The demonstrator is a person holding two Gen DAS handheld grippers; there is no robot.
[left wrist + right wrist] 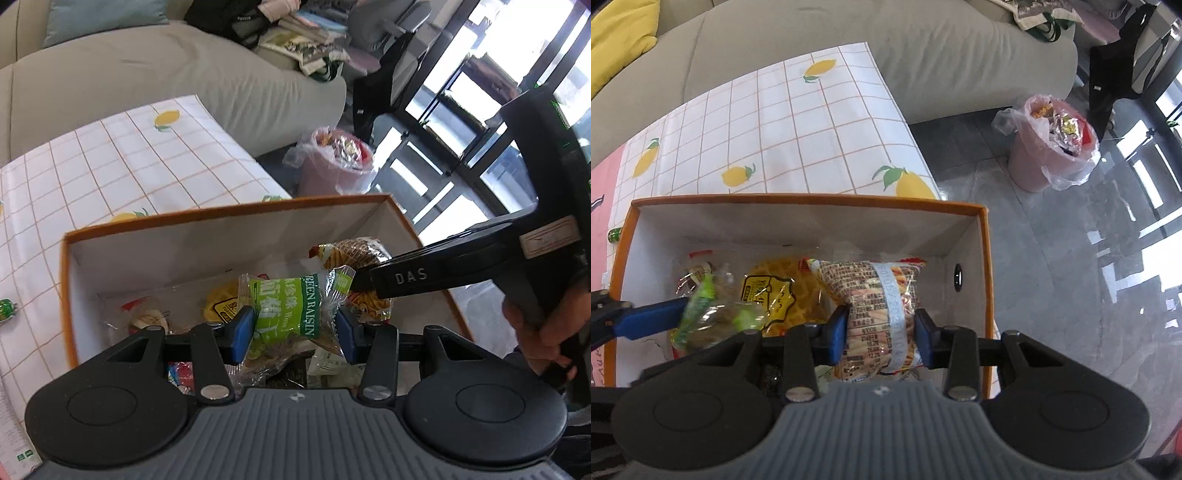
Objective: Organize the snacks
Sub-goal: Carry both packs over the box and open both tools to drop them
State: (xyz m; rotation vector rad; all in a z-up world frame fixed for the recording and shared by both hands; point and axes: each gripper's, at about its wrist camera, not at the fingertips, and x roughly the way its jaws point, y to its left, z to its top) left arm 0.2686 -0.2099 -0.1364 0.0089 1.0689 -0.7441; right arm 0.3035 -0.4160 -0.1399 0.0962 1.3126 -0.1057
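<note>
My left gripper [293, 334] is clamped on the green raisin packet [286, 306], its blue pads [241, 334] pressing both sides of the wrapper; the packet hangs over the open orange box [221, 216], above the snacks already lying inside. My right gripper [881, 338] is closed around a printed stick-snack bag [879, 314] — the pads pinch it at its lower half, and the bag stands upright inside the same box, near the right-hand wall.

From the right wrist view the raisin packet [713, 314] looks blurred, just left of the stick-snack bag, with one blue finger of the left gripper beside it; beneath lie a yellow waffle-pattern pack [775, 291] and a clear wrapper with a red corner [698, 266] toward the box's left side.

The box [984, 258] sits at the edge of a table covered with a lemon-print grid cloth [798, 122]; a small green wrapped sweet [6, 308] lies on the cloth, left of the box and apart from it. Beyond the table stands a beige sofa [923, 55]; on the grey floor to the right a pink bin [1052, 147] lined with clear plastic — full of wrappers.
</note>
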